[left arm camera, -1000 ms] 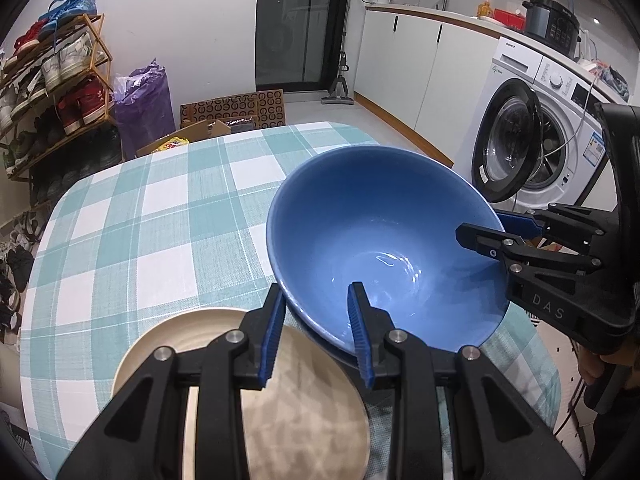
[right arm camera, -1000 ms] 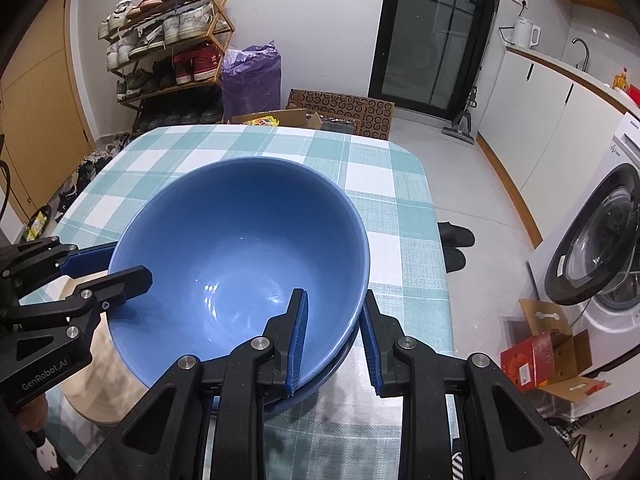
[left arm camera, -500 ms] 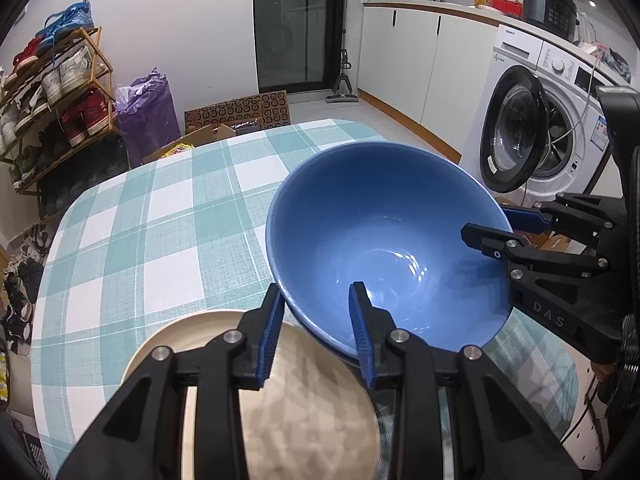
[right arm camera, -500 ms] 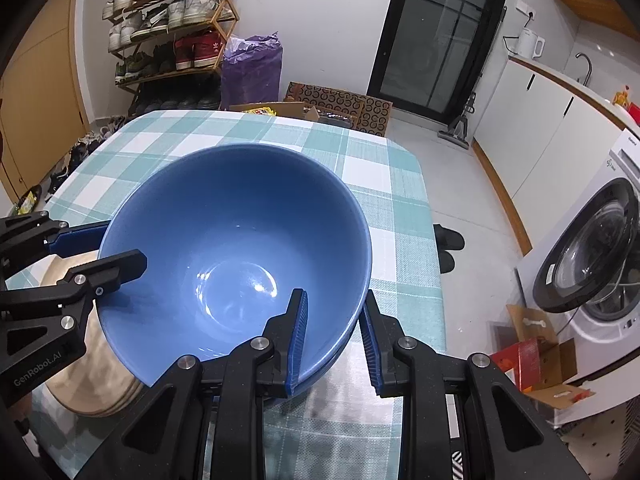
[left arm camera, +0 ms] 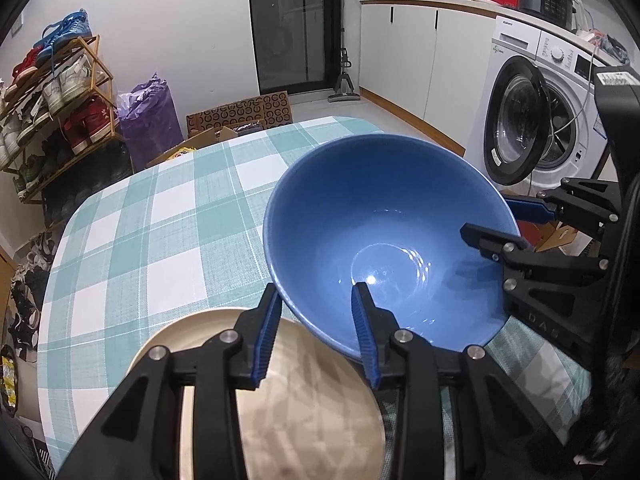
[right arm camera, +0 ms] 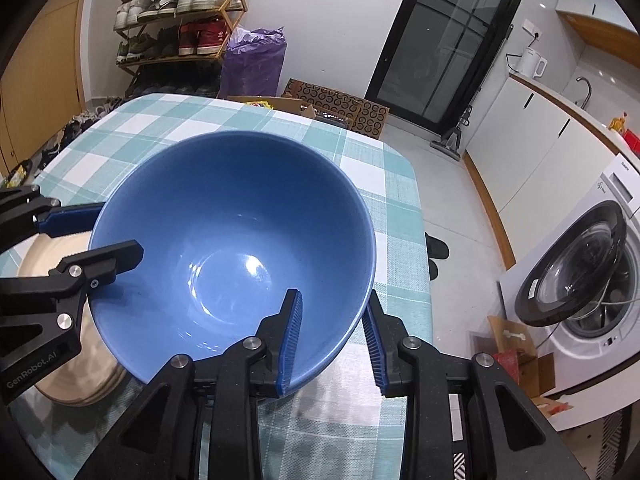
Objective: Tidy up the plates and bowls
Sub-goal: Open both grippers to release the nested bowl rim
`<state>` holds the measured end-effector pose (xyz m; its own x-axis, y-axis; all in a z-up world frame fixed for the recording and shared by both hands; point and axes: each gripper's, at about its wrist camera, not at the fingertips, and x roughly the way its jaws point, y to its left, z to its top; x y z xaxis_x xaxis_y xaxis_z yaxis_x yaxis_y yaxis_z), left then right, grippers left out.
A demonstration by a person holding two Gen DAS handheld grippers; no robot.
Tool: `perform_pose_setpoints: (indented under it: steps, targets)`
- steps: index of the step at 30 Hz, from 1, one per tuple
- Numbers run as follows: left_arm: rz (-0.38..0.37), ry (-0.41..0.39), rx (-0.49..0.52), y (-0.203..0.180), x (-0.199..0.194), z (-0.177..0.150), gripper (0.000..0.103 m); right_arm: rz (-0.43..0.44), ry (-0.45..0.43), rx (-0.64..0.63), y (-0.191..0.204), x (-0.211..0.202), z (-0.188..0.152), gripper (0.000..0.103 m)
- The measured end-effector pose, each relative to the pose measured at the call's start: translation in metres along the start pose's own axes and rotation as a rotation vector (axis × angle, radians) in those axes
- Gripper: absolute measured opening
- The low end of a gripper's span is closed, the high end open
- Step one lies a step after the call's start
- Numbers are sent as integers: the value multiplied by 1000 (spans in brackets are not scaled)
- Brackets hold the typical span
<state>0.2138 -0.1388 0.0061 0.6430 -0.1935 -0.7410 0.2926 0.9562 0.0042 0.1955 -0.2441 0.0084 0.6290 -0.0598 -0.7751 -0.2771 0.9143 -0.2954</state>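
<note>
While both grippers straddled opposite sides of its rim, the blue bowl (left arm camera: 384, 240) sat tilted over a checked tablecloth (left arm camera: 152, 240) in teal and white, with its near edge overlapping a beige plate (left arm camera: 312, 408) at the table's near end. In the left wrist view, the left gripper (left arm camera: 316, 332) had one blue-padded finger outside the bowl's wall and the other inside, over the glossy interior; its jaws had just been opening, and a gap showed between each pad and the wall, so they stood apart around the rim rather than clamped on it. In the same view the right gripper (left arm camera: 496, 220) reached in from the right, one finger inside the bowl and one blue finger outside. From the right wrist view, the right gripper likewise bracketed the rim with one pad inside and one outside; its jaws too had just been opening, and the outer pad stood clear of the wall, though whether the inner pad touched could not be told. Beyond the table stood a shoe rack (right arm camera: 176, 12), a purple bag (right arm camera: 252, 60), flattened cardboard boxes (right arm camera: 340, 108), a dark glass door (right arm camera: 444, 40), white cabinets with a kettle (right arm camera: 530, 62), and a washing machine (right arm camera: 592, 320) with its door open.
</note>
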Motion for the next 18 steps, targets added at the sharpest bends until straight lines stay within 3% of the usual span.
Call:
perform_pose_setpoints:
  steps: [16, 18]
  targets:
    - [-32, 18, -26, 3, 3, 1, 41, 26, 0, 16, -4, -2, -1, 40]
    - [-34, 19, -25, 4, 4, 1, 42, 29, -4, 9, -4, -2, -1, 46]
